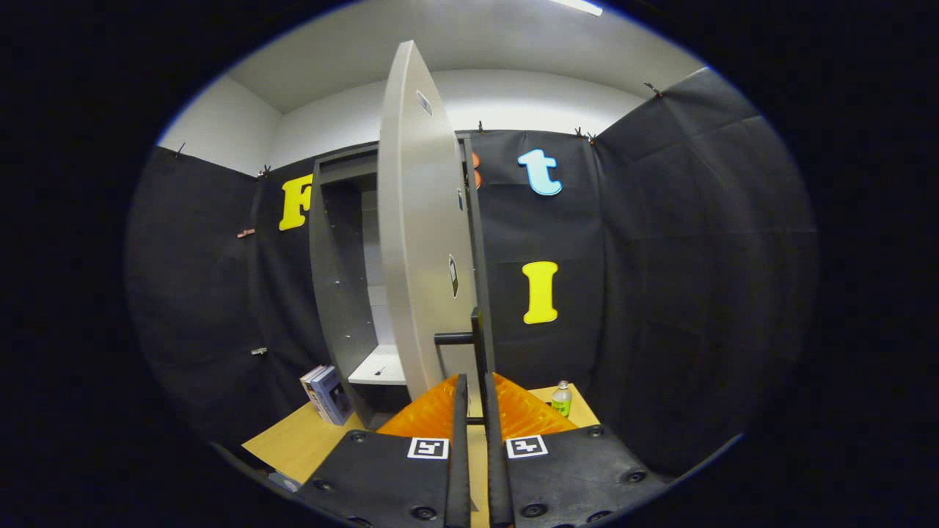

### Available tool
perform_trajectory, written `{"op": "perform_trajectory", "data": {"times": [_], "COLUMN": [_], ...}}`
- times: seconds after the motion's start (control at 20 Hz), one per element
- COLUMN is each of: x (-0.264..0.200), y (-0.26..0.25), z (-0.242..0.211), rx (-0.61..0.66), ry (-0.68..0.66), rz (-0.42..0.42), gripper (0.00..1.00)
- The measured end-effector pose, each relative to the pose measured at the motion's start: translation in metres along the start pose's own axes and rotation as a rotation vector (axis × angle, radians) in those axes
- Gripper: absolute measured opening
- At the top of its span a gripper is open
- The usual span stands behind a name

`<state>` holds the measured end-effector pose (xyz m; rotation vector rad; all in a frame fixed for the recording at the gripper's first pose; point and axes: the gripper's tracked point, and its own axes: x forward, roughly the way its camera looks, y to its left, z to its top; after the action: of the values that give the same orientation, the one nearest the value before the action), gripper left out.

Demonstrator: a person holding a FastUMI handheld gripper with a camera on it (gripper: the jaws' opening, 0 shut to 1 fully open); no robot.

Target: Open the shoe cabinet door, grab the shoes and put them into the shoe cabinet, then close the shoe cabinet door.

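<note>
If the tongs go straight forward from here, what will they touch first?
Most likely the door handle. The tongs look nearly shut around the edge of the open cabinet door, with the dark upright handle just ahead of the tips. Whether they already press on it is unclear.

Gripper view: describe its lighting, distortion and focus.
Gripper view: a ceiling strip light glares above; fisheye bows the pale grey cabinet door into a curve; the dark cabinet interior sits in shadow; the gripper, fingers nearly together at the door's black handle, looks soft up close.
</note>
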<state>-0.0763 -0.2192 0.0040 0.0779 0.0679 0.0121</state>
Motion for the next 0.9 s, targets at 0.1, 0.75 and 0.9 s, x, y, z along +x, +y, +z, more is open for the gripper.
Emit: {"op": "perform_trajectory", "data": {"times": [0.1,0.75,0.9], "x": [-0.008,-0.017,-0.005], "y": [-0.011,0.030,0.053], "z": [0.001,-0.060,-0.091], "rx": [-0.015,-0.040,-0.033], "ry": [-0.014,0.095,0.161], "rz": [-0.037,0.041,0.080], "gripper": [0.14,0.14,0.14]}}
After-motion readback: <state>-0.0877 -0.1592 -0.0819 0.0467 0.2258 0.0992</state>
